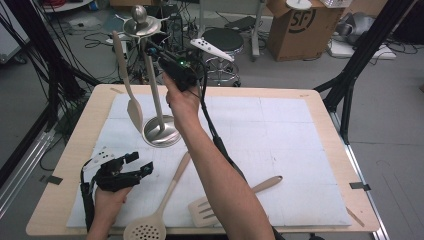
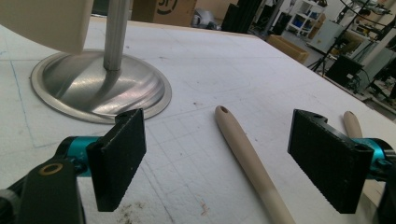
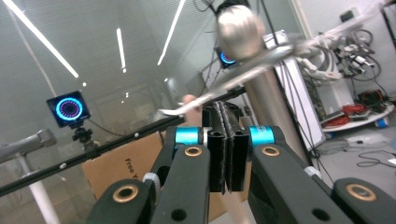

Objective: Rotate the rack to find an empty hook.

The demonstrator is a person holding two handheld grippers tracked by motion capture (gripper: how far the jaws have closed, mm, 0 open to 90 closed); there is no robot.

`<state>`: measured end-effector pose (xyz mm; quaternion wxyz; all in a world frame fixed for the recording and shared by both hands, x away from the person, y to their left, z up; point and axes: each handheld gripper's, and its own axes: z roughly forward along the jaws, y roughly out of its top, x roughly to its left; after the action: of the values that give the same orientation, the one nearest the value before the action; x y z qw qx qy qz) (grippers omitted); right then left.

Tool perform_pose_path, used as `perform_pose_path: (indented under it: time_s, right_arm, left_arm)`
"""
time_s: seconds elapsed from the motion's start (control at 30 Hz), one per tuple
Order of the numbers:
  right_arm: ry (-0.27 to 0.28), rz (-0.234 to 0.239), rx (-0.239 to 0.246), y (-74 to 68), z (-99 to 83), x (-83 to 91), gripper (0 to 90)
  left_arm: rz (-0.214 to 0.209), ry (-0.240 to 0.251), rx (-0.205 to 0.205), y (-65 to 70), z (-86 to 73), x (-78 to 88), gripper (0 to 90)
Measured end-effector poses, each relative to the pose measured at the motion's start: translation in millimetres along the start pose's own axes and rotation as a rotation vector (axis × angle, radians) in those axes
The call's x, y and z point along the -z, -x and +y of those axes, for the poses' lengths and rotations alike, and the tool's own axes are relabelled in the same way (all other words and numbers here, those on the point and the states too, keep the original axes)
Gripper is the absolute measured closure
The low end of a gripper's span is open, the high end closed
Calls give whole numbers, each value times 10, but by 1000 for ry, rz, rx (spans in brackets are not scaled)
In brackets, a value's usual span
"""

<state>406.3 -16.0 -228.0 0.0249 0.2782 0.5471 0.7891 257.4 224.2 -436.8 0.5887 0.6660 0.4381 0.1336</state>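
Observation:
A metal utensil stand (image 1: pixel 161 132) rises at the table's left, its knob (image 3: pixel 236 28) at the top. A beige turner (image 1: pixel 127 85) hangs from one of its hooks. My right gripper (image 1: pixel 151 48) is lifted beside the top of the stand, its jaws pressed together (image 3: pixel 227 109) with nothing seen between them. My left gripper (image 1: pixel 141 162) rests low on the mat and stands open (image 2: pixel 219 140), near the stand's base (image 2: pixel 93 88). A beige skimmer (image 1: pixel 150 225) lies flat, its handle (image 2: pixel 247 158) running between the open jaws. A slotted spatula (image 1: pixel 210 207) lies to its right.
A white mat (image 1: pixel 290 145) covers the wooden table (image 1: pixel 345 165). Behind the table stand a black stool (image 1: pixel 223 40), a cardboard box (image 1: pixel 300 22) and black frame legs (image 1: pixel 350 85). Cables lie on the floor at the back left.

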Motion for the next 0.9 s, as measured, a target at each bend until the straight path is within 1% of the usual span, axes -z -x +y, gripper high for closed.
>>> perform_pose_path:
  time_s: [0.1, 0.13, 0.17, 0.23, 0.33, 0.43, 0.47, 0.57, 0.67, 0.7, 0.77, 0.9]
  right_arm:
    - [37, -4, -37, 107, 3, 70, 898]
    - [55, 3, -41, 148, 5, 86, 898]
    - [67, -3, -46, 176, 5, 104, 898]
    - [100, -24, -36, 215, -7, 126, 900]
    - [128, -36, 25, 251, -19, 127, 900]
    - [171, -27, 24, 266, -3, 139, 900]
    - [183, -24, 15, 273, 5, 145, 900]
    - [191, -26, 12, 318, 27, 162, 900]
    - [210, -13, 8, 342, 56, 176, 900]
    - [208, -3, 1, 337, 65, 178, 900]
    - [204, 5, 4, 328, 67, 173, 900]
    - [193, 17, 22, 307, 62, 162, 900]
  left_arm:
    - [0, 2, 0, 5, 0, -1, 199]
    - [-1, -1, -1, 2, 1, -1, 199]
    - [0, -2, -1, 2, 2, -1, 199]
    - [-2, -5, -3, 0, 2, -3, 198]
    - [2, -3, -3, 6, 1, -14, 199]
    - [-5, -6, -7, 18, -1, -24, 199]
    - [-1, -5, -8, 16, 0, -22, 199]
    - [1, 0, -2, 10, 1, -14, 199]
    - [1, 1, -2, 8, 0, -13, 198]
    - [0, -2, -3, 10, 2, -13, 199]
    - [-3, -7, -6, 10, 1, -14, 198]
    - [-1, -2, -1, 13, 0, -13, 199]
